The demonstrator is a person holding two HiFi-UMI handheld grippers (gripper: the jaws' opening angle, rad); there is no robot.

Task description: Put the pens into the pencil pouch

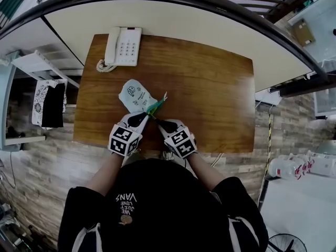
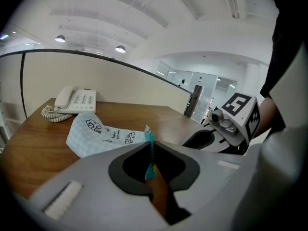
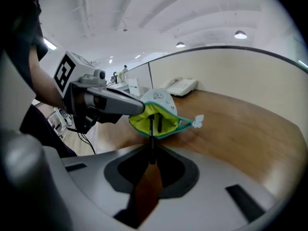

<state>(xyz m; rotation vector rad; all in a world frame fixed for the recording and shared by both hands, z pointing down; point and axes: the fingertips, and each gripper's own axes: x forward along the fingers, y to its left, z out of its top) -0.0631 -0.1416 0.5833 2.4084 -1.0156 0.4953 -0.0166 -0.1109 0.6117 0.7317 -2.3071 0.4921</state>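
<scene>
A white pencil pouch [image 1: 135,95] with a teal zipper and yellow-green lining lies on the wooden desk [image 1: 210,88]. My left gripper [image 1: 146,114] is shut on its teal zipper edge [image 2: 151,143] and holds the mouth up and open. In the right gripper view the open mouth [image 3: 163,121] faces me, with the left gripper [image 3: 115,104] at its left rim. My right gripper [image 3: 152,150] is shut on a thin black pen [image 3: 151,129], whose far end reaches into the mouth. A second dark pen-like shape [image 3: 158,123] shows inside the pouch.
A white desk phone [image 1: 123,46] with a coiled cord sits at the desk's far left corner. A curved cream partition [image 1: 173,14] runs behind the desk. The person's body is close against the near desk edge [image 1: 157,150].
</scene>
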